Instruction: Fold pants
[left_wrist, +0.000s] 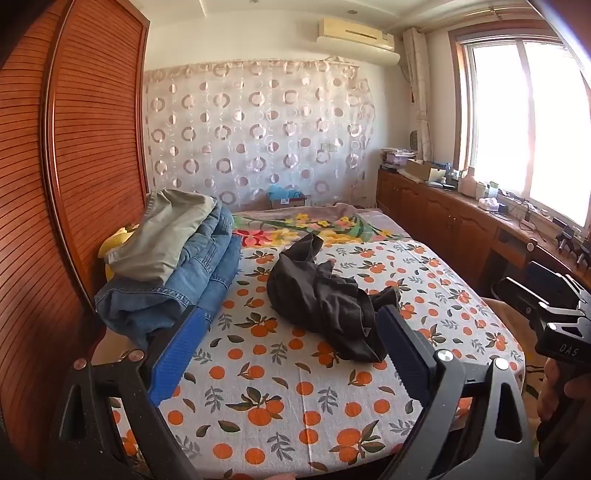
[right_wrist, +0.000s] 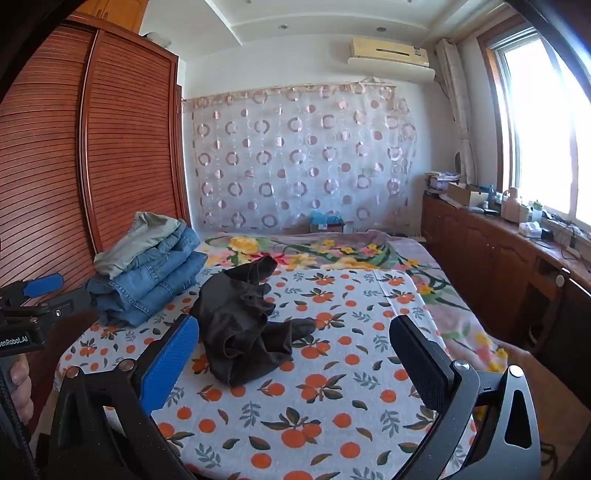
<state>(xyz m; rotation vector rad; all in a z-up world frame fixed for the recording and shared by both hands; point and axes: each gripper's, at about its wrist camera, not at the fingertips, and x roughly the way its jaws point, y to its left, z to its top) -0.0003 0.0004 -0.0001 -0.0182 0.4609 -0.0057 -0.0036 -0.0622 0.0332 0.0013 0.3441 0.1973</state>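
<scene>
A crumpled pair of dark pants (left_wrist: 325, 295) (right_wrist: 243, 321) lies in a heap on the bed's orange-print sheet (left_wrist: 303, 391) (right_wrist: 332, 387). My left gripper (left_wrist: 291, 332) hovers open over the near part of the bed, its blue pads wide apart, with the pants just beyond and slightly right of the gap. My right gripper (right_wrist: 295, 345) is also open with nothing between its fingers; the pants lie ahead, toward its left finger. The right gripper's body shows at the right edge of the left wrist view, the left gripper's at the left edge of the right wrist view.
A stack of folded jeans with a khaki garment on top (left_wrist: 173, 258) (right_wrist: 151, 269) sits at the bed's left, against a wooden wardrobe (left_wrist: 74, 166) (right_wrist: 92, 147). A floral blanket (left_wrist: 303, 225) covers the far bed. Low cabinets (right_wrist: 498, 258) with clutter line the right wall under a window.
</scene>
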